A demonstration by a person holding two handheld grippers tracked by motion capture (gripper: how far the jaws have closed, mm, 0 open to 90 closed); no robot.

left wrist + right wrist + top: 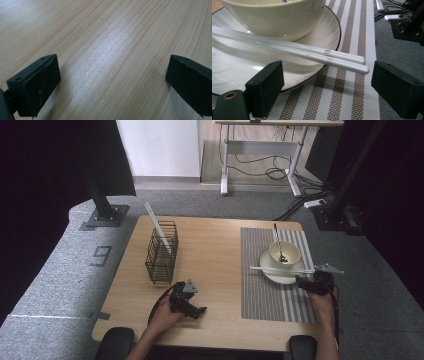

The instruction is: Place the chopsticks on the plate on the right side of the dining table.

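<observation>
My right gripper (325, 82), jaws released, straddles chopsticks' (329, 57) ends overhanging plate (322, 37) rim at 3 o'clock; left gripper (112, 80) released over bare table (105, 37).

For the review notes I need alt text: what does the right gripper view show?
The right claw, jaws open, points at the near ends of two white chopsticks lying across a white plate. A cream bowl sits on the plate, on a striped mat.

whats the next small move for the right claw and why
Probably ease the right claw forward, then close on the chopsticks. Their ends overhang the plate rim just ahead of its open jaws, not yet between them.
</observation>
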